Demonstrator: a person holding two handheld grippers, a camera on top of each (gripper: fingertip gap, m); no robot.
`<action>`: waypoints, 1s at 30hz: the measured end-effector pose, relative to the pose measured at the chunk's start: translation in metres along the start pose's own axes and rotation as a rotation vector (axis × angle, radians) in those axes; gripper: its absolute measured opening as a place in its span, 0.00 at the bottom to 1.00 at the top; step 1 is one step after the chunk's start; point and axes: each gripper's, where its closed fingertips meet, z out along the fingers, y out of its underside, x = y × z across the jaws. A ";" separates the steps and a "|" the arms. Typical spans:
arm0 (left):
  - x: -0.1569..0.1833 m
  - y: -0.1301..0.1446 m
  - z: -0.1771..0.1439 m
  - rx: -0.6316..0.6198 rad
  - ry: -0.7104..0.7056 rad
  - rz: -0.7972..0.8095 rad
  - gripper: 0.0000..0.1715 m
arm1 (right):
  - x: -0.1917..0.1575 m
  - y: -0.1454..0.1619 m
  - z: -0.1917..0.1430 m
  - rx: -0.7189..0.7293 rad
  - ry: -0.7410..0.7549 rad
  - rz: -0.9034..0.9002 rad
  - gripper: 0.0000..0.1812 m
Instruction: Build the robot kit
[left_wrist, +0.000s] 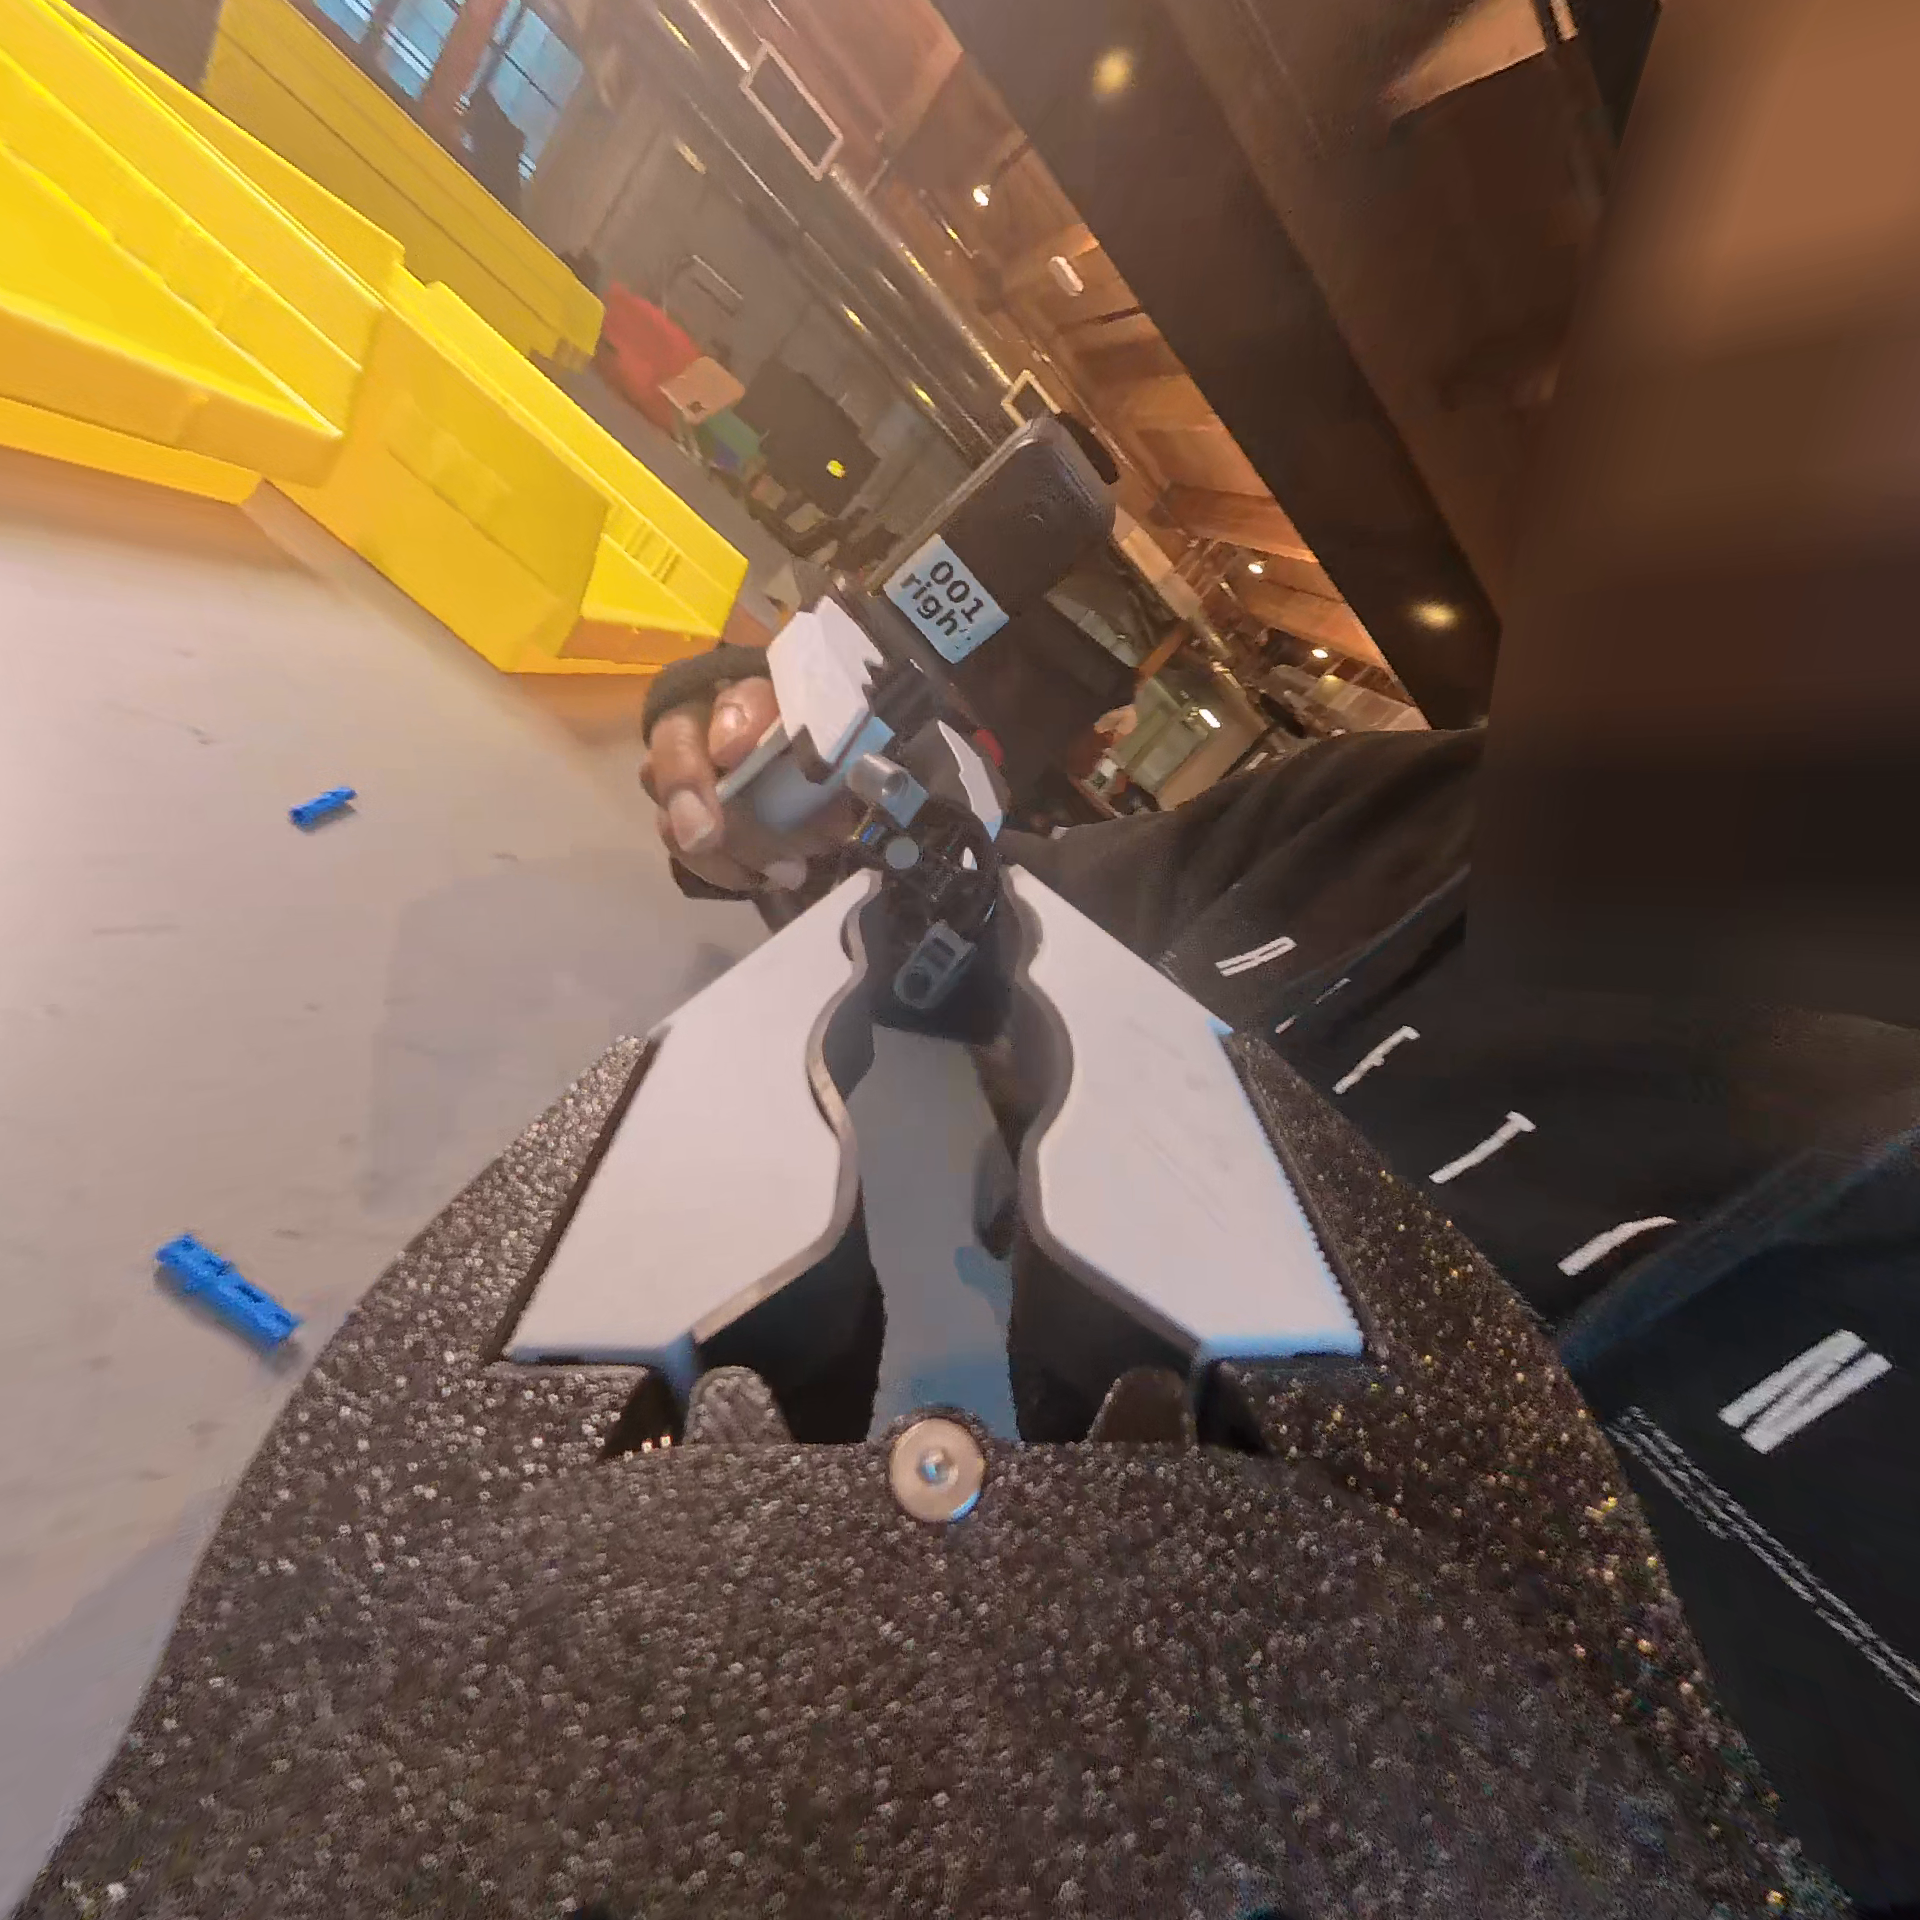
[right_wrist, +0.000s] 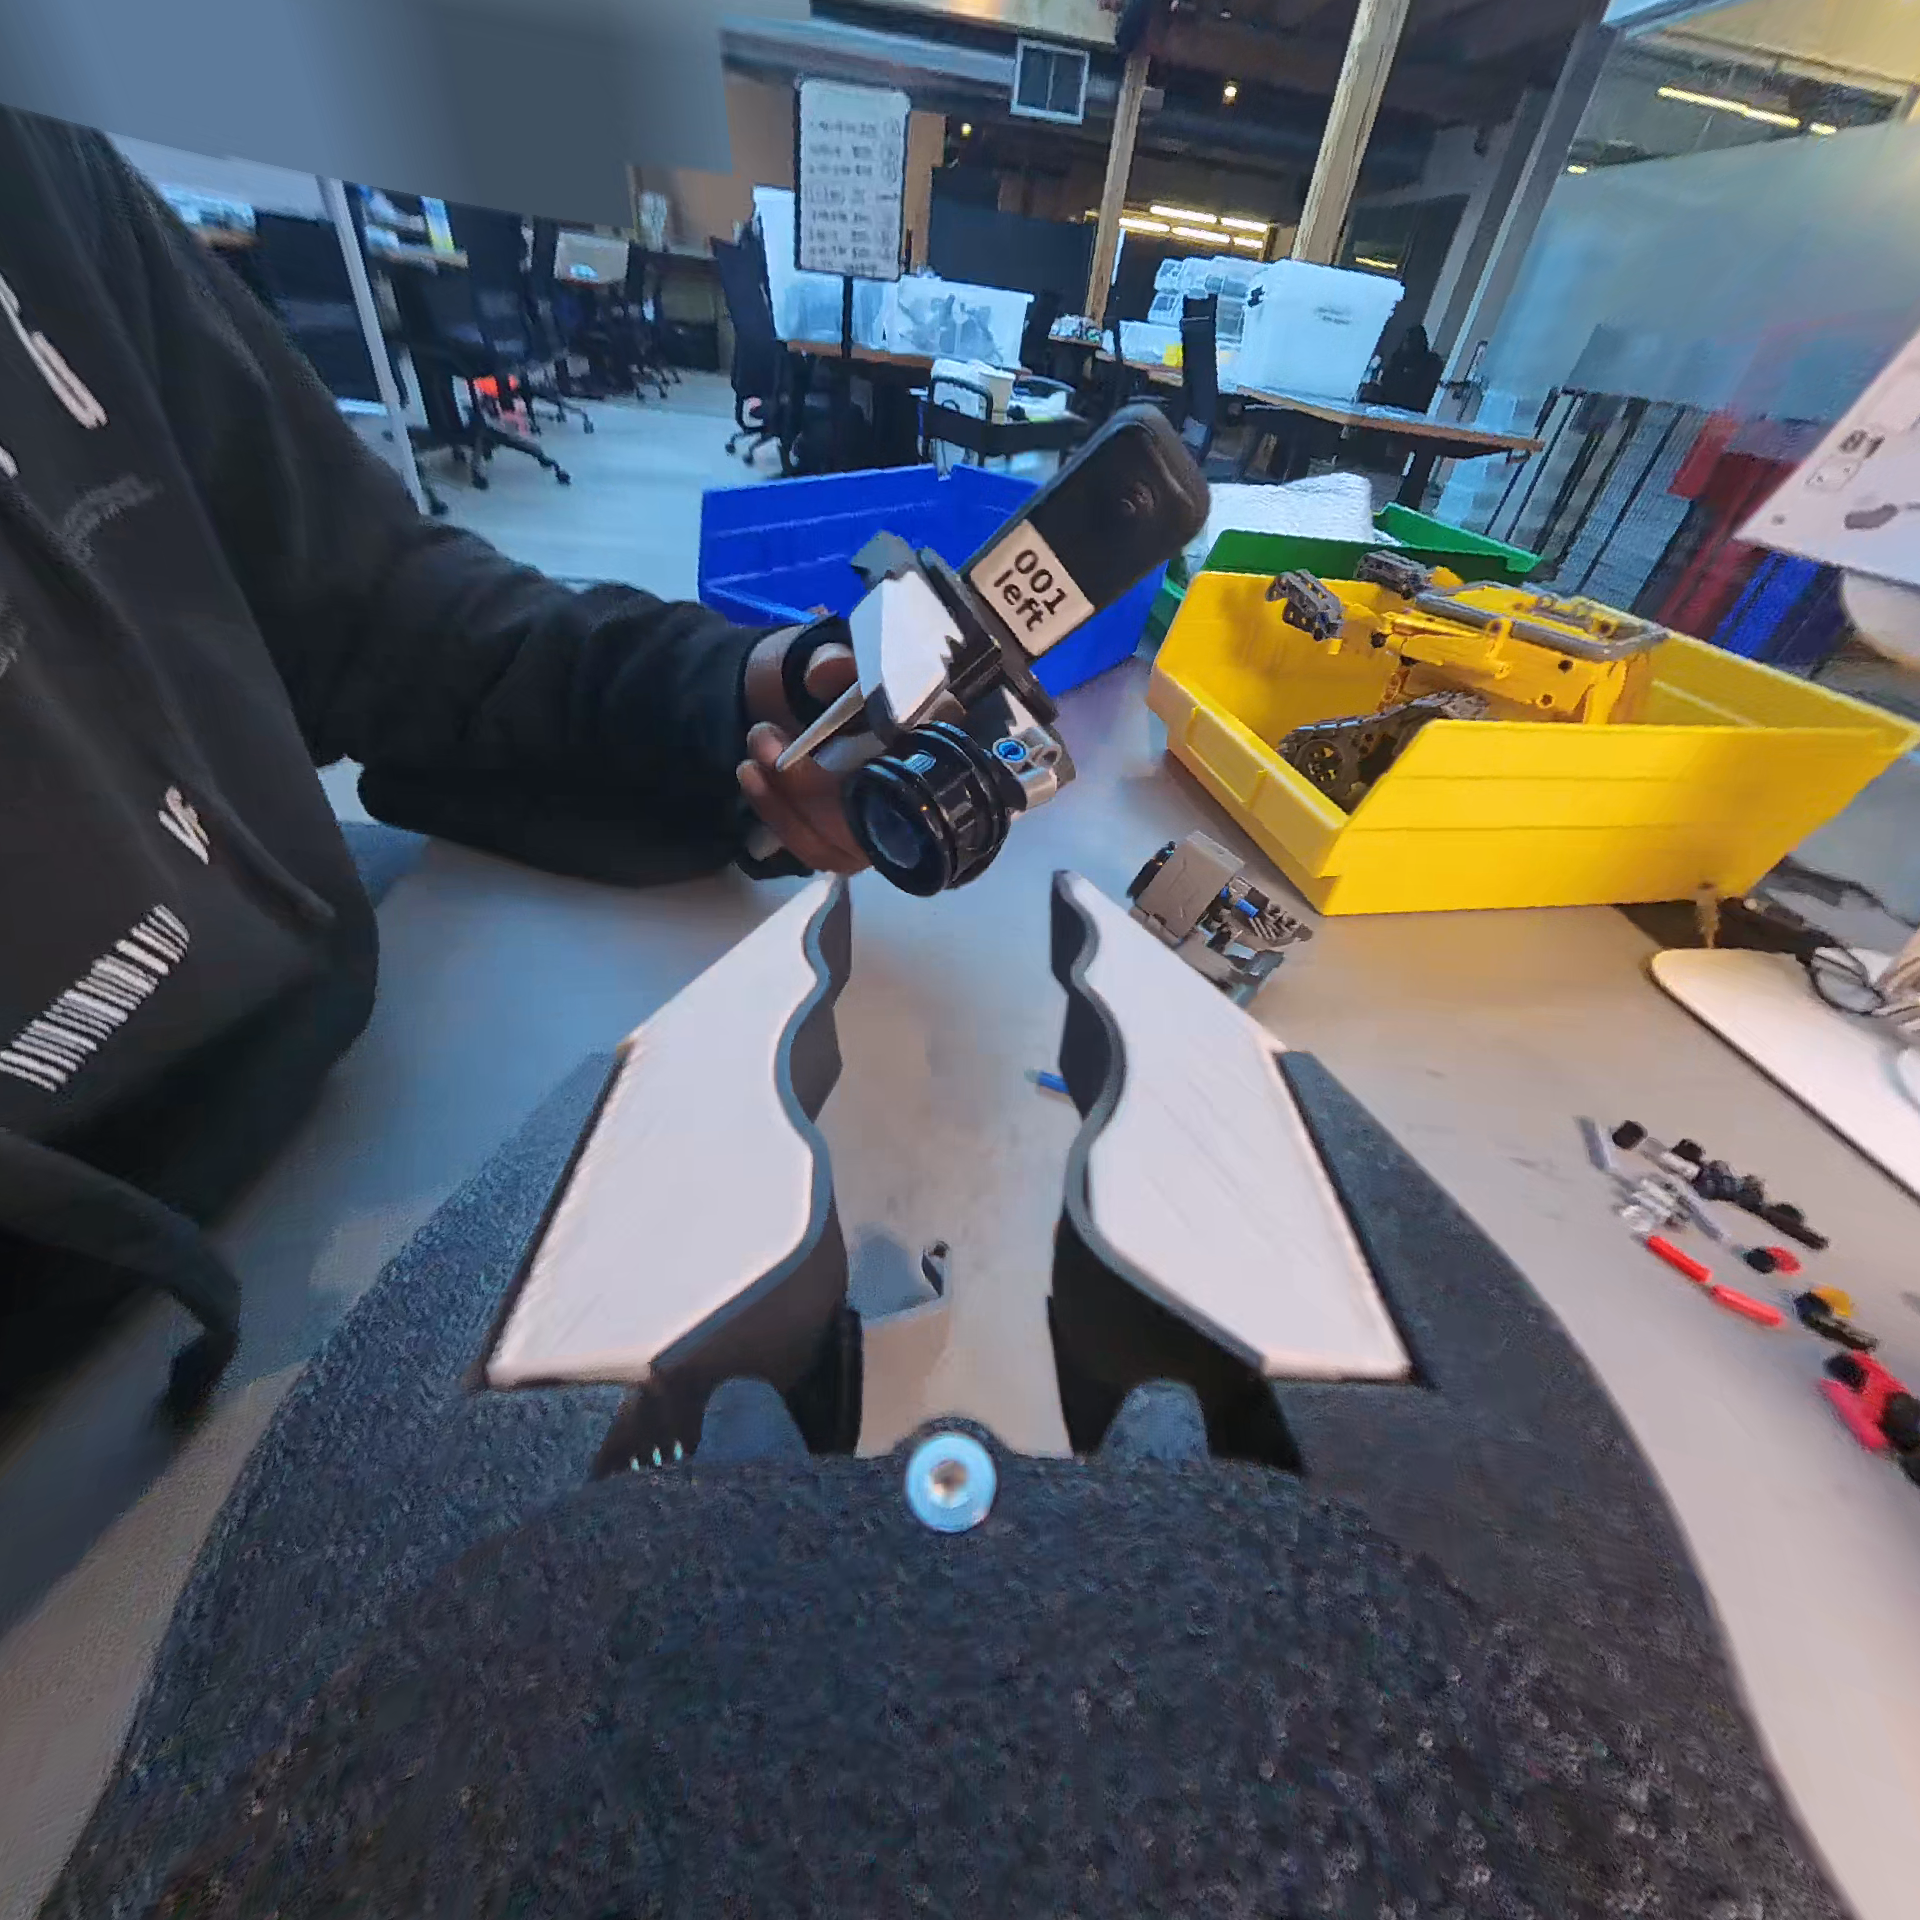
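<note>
A grey table (right_wrist: 1455, 1039) runs wide and mostly bare in front of the person in a black hooded top (right_wrist: 208, 675), with open surface between the bins at its far side and its near edge. A yellow bin (right_wrist: 1507, 810) sits far right holding a part-built yellow and grey brick model (right_wrist: 1455, 665); a blue bin (right_wrist: 790, 540) and a green bin (right_wrist: 1309, 551) lie beyond it. A small grey and black brick assembly (right_wrist: 1216, 914) rests just before the yellow bin, and loose red and black pins (right_wrist: 1745, 1247) scatter near the right edge.

The left gripper (right_wrist: 935, 790) is held raised above the table, tilted, clamped on a black wheel piece with grey connectors (right_wrist: 935, 810). The right gripper (right_wrist: 951, 894) faces it from close by, its jaws spread apart and holding nothing. Two blue brick pieces (left_wrist: 223, 1288) lie on the table on the left.
</note>
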 end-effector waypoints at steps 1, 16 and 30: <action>0.001 0.003 0.002 -0.013 0.020 -0.022 0.11 | -0.003 0.001 0.001 -0.017 -0.006 -0.033 0.26; -0.006 0.000 0.005 0.011 -0.053 0.041 0.19 | 0.001 0.004 0.009 -0.004 0.019 0.087 0.21; -0.022 0.000 0.010 -0.090 -0.367 0.451 0.20 | 0.014 0.008 0.019 0.017 0.133 0.078 0.21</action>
